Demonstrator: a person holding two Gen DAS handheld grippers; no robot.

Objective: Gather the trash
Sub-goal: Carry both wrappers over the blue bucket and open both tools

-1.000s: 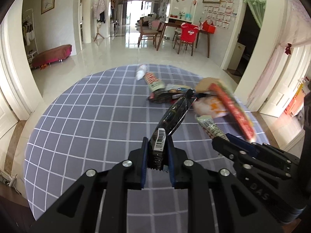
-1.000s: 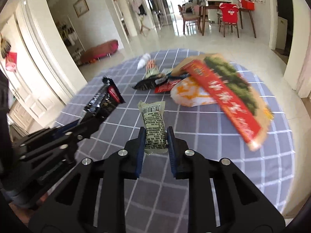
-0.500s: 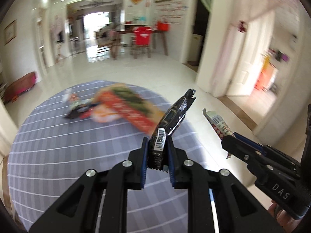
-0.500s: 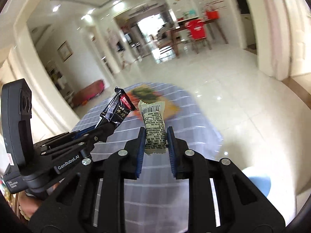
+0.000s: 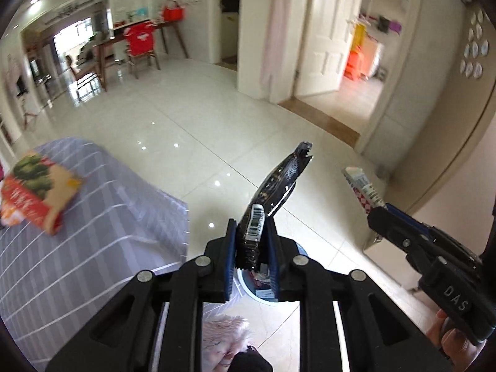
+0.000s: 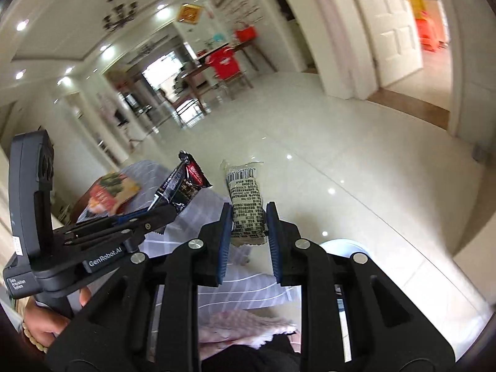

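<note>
My left gripper is shut on a long black snack wrapper with a barcode label, held up over the floor beside the table. Directly under it a white trash bin shows between the fingers, with scraps inside. My right gripper is shut on a small grey-green printed packet. In the left wrist view the right gripper comes in from the right with that packet. In the right wrist view the left gripper enters from the left with the black wrapper, and the bin's rim peeks out at lower right.
The round table with a grey checked cloth lies to the left, with a red and green snack bag on it. Glossy white floor tiles stretch ahead. A white door stands open beyond. A person's pink fuzzy sleeve is below.
Both grippers have swung to the right, away from the table and out over the floor, each still holding its wrapper. The trash bin has come into view below them.
</note>
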